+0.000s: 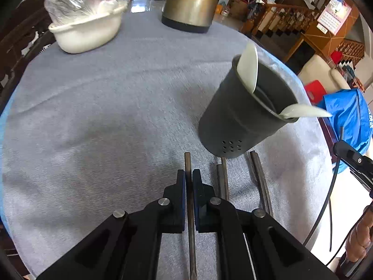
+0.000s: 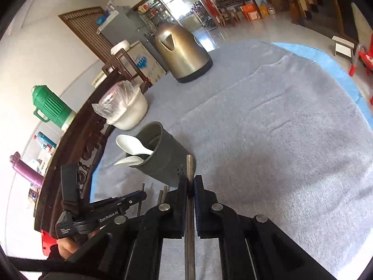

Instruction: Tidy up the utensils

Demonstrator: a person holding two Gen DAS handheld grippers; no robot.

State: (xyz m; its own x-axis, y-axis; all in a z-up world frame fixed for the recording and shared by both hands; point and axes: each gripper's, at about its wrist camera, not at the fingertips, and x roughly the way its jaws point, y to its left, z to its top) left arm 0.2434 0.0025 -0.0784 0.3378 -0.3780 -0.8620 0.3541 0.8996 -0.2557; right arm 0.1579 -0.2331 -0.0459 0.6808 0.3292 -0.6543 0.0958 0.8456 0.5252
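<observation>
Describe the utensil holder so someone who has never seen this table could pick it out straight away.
On the grey cloth-covered table, look away from the brass-coloured kettle and the plastic-wrapped white bowl at the far edge. The utensil holder is the dark grey cup nearer the grippers. Only it has two white spoons sticking out and small holes near its base.

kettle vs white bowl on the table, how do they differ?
The kettle is tall, brassy metal with a black base; the white bowl is low, wide and white. The kettle's spout is uncovered; the white bowl is covered by clear plastic. Both stand upright at the far side of the grey tablecloth.
</observation>
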